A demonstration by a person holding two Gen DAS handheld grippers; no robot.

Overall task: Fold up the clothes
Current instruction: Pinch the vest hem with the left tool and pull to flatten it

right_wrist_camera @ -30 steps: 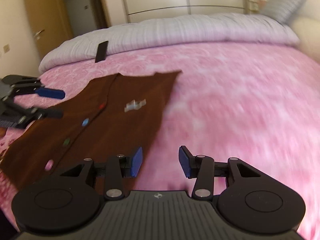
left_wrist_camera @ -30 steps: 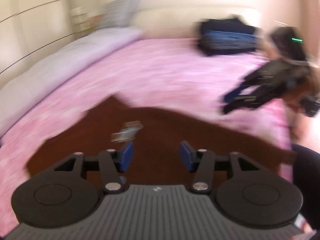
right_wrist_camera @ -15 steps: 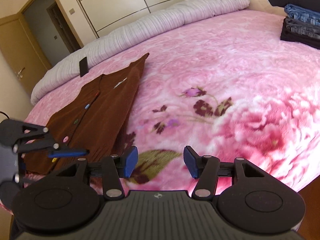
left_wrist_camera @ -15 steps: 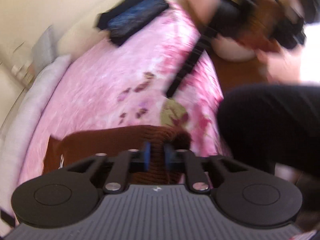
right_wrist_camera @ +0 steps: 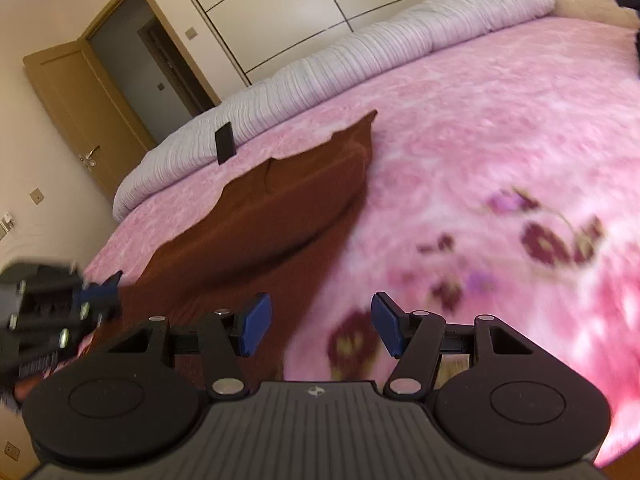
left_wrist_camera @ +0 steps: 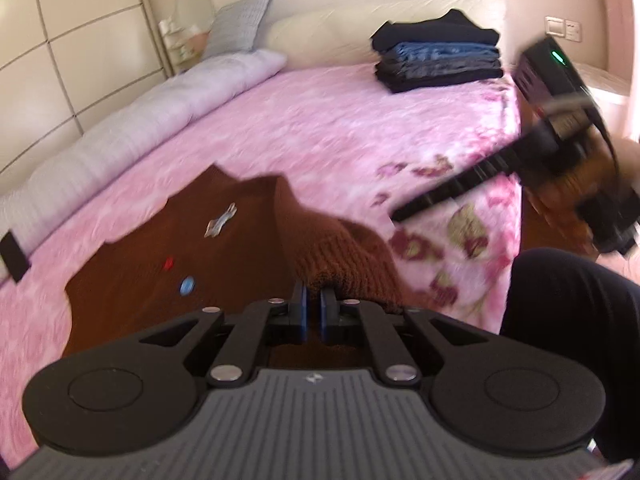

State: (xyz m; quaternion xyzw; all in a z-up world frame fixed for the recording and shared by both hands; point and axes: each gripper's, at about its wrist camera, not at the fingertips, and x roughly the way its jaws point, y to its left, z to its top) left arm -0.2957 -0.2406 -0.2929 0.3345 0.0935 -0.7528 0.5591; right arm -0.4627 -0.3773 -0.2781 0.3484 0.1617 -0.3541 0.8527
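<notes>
Pinching the ribbed hem of the brown knitted cardigan [left_wrist_camera: 248, 256] now, left gripper [left_wrist_camera: 313, 312] with jaws brought together on a bunched ridge of the knit, where a second ago those jaws stood apart above flat cloth. Closed within that second, then nearly stopped; wool visibly caught between the blue pads [left_wrist_camera: 303, 312]. Right gripper [right_wrist_camera: 316, 330] widened a little over the same second, then held; jaws apart, nothing between them, hovering just over the near right edge of the cardigan [right_wrist_camera: 280, 220] and the pink flower-printed bed blanket [right_wrist_camera: 500, 128].

Judging from this: first grasp of a fold secured on one side, second grasp not yet taken, so the fold itself likely only starting.

Lying buttoned-side up near the foot of the blanket, neck end toward the long pale grey striped bolster [left_wrist_camera: 132, 128]. Near edge lifted and puckered into a hump at the pinch, the rest mostly flat. Red and blue buttons [left_wrist_camera: 187, 286] in a line down the front, small white label [left_wrist_camera: 220, 224] near the collar. Soft, thick, limp knit, likely to sag and drag rather than keep a crease. Stack of folded dark clothes [left_wrist_camera: 436, 56] well apart at the headboard
</notes>
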